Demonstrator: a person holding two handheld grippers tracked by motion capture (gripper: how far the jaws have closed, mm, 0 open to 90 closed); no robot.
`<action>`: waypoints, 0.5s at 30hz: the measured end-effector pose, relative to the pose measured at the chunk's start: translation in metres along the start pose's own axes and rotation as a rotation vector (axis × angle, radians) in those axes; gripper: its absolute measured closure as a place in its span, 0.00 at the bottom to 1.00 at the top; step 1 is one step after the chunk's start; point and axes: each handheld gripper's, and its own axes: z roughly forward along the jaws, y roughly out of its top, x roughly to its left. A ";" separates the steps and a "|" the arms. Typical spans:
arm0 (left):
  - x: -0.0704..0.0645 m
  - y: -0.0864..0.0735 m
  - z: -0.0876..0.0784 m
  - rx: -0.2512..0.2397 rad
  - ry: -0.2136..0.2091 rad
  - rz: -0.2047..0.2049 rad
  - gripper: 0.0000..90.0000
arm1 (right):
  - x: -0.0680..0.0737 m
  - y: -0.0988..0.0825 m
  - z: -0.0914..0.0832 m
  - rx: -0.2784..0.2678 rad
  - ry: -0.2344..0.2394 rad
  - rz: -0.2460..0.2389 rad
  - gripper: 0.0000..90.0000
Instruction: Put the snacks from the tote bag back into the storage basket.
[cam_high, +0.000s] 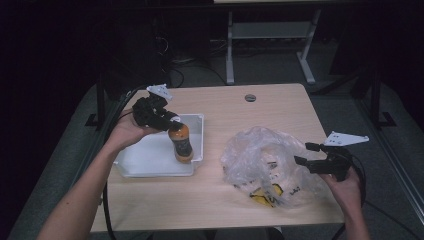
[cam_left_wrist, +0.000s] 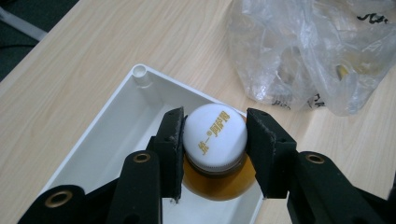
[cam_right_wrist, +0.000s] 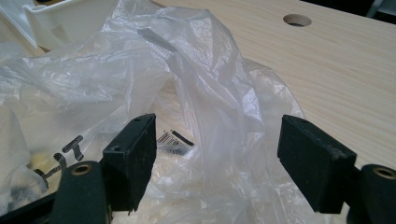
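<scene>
Two grippers in use. Left gripper (cam_left_wrist: 214, 140) clamps the white cap of an amber bottle (cam_high: 181, 142), held upright in the white tray (cam_high: 150, 167). Right gripper (cam_right_wrist: 217, 156) stands wide open at the clear plastic bag (cam_high: 260, 160).

A light wooden table (cam_high: 280, 107) with rounded corners and a round cable hole (cam_high: 250, 97) near its far edge is set on a grey floor (cam_high: 340, 115). Beyond it, the white legs of a second desk (cam_high: 230, 50) are seen. The surroundings are left in deep shadow; the tabletop alone is lit.
</scene>
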 end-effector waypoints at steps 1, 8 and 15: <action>0.001 -0.001 0.001 0.002 0.000 0.002 0.65 | 0.000 0.000 0.000 0.000 0.000 0.000 0.31; 0.001 -0.002 0.009 0.006 0.004 0.002 0.65 | -0.001 0.000 0.000 -0.002 0.001 0.001 0.31; 0.000 -0.003 0.017 0.011 0.004 0.008 0.65 | 0.000 0.000 -0.001 -0.005 0.000 -0.002 0.31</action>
